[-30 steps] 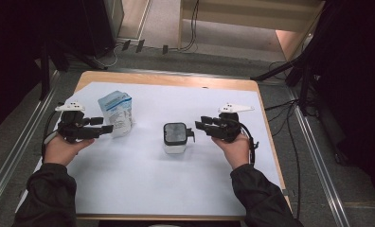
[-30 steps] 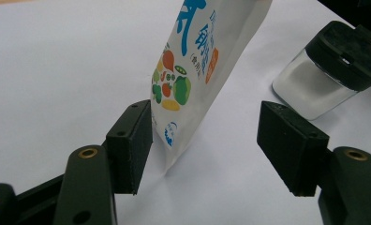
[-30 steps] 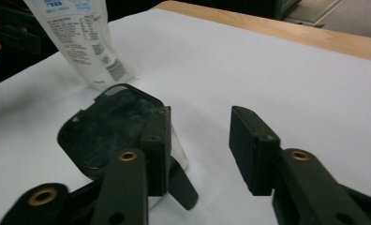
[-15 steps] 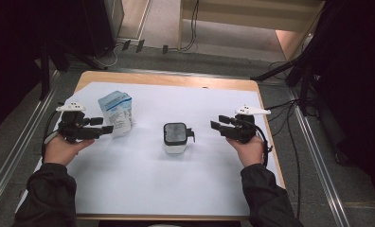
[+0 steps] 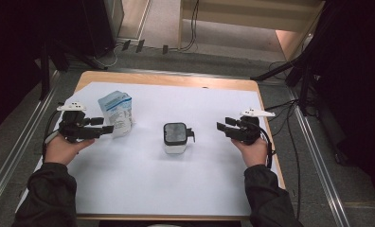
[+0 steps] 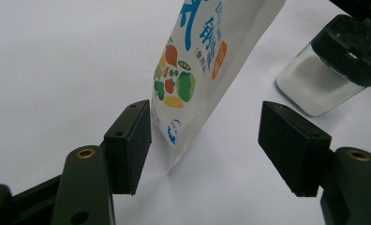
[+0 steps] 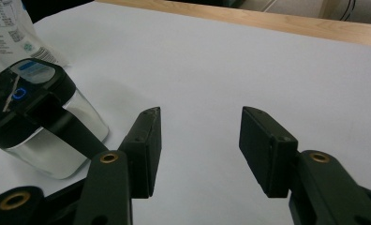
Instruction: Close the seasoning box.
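Nearest the camera in the high view, two dark-sleeved forearms come in from the bottom edge, each hand holding a gripper over a white sheet (image 5: 143,189) that covers most of a wooden table (image 5: 176,79).

The left gripper (image 5: 111,128) points toward a standing pouch (image 5: 115,112). Its jaws stand apart; in the left gripper view the pouch's (image 6: 207,61) lower corner sits in the gap, right up against the left-hand pad (image 6: 129,140), though whether they touch cannot be told, and well clear of the other pad. Nothing is clamped.

The right gripper (image 5: 222,126) hovers near the table's right side, apart from the jar. Its jaws have just been opening and stand apart with only bare sheet between them, as the right gripper view (image 7: 200,136) shows.

Between the two grippers stands a small clear jar (image 5: 176,138) with a black flip-top lid, its tab toward the right gripper. It is part-filled with a white powder or fine grain, seen through the wall in the left gripper view (image 6: 331,63). In the right gripper view the jar's (image 7: 38,126) lid carries a small blue mark.

The pouch is white and pale blue, upright, with printed vegetables, an orange label and blue lettering on its front; its contents are hidden.
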`<state>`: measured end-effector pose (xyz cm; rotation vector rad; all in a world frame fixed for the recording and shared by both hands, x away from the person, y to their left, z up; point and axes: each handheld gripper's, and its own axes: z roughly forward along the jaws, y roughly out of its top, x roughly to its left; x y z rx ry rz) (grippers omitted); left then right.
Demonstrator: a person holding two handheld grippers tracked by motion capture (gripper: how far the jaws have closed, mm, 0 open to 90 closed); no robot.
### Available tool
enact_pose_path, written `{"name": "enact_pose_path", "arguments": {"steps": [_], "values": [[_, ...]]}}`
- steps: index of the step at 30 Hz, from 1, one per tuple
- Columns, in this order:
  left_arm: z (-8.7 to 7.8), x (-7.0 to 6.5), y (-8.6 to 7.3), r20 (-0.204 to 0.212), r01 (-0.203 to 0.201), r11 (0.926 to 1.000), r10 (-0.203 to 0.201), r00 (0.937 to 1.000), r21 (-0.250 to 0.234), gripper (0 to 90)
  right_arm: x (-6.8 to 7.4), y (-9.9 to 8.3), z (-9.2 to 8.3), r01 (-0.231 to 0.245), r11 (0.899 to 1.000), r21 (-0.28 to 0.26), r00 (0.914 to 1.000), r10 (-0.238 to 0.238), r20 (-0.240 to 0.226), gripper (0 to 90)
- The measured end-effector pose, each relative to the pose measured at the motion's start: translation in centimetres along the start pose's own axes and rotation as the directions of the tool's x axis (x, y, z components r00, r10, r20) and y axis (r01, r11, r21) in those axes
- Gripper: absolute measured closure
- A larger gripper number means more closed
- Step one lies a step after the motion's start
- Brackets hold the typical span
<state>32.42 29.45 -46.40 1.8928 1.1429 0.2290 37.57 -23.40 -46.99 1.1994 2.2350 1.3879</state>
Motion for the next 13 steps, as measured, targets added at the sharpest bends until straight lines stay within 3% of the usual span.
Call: {"name": "enact_pose_path", "arguments": {"steps": [13], "values": [[0.34, 0.06, 0.0, 0.0, -0.007, 1.0, 0.007, 1.0, 0.006, 35.9, -0.25, -0.18, 0.27, -0.008, 1.0, 0.012, 1.0, 0.008, 0.003, 49.2]]}}
